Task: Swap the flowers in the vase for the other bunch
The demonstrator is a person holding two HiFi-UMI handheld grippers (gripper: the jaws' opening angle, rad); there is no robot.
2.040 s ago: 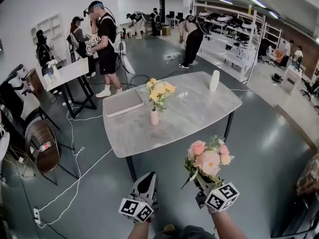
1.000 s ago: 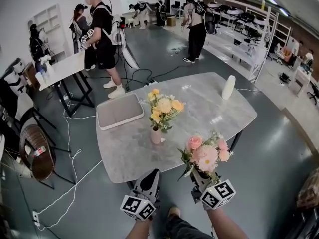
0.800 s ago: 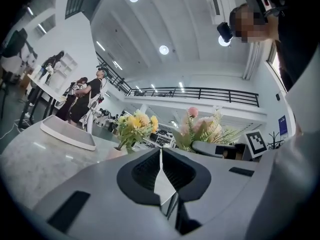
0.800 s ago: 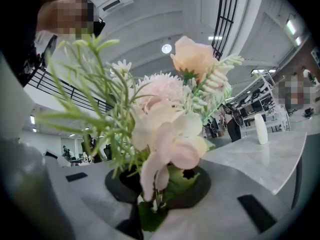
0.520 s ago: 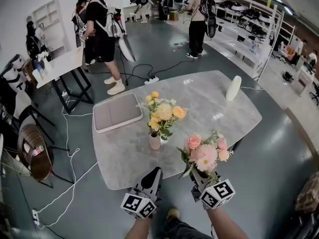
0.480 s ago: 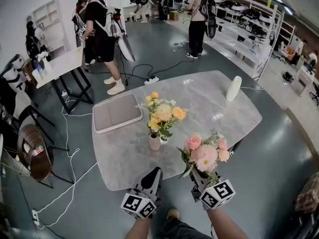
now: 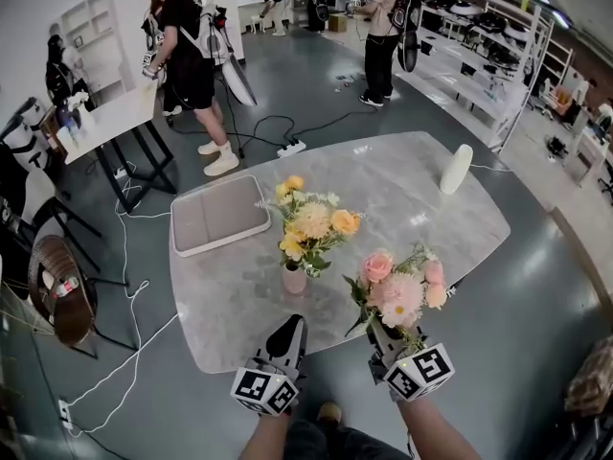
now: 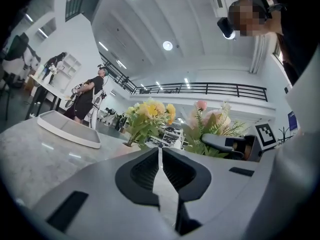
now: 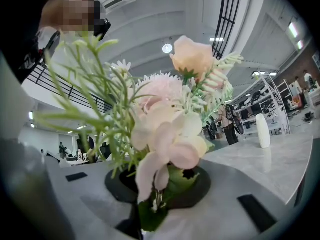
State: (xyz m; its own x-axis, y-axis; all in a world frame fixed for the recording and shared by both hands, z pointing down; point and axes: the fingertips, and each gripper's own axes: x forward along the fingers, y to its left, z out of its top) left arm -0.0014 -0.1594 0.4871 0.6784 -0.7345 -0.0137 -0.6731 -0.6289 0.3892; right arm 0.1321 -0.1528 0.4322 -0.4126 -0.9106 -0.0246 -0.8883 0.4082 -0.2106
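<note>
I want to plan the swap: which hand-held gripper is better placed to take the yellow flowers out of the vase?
Left, probably. The left hand-held gripper is empty, jaws shut, and nearest the vase. The right hand-held gripper is shut on the pink bunch.

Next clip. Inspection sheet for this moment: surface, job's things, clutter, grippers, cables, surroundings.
Surface: grey table, top mostly bare.
Job's things: yellow bunch stands in the pink vase; pink bunch is held off the table at the near edge.
Clutter: grey tray far left on the table; white bottle far right.
Grippers: left gripper shut, empty; right gripper shut on the pink bunch's stems.
Cables: white cable on the floor left of the table; power strip beyond it.
Surroundings: people standing beyond the table; shelving at right.
</note>
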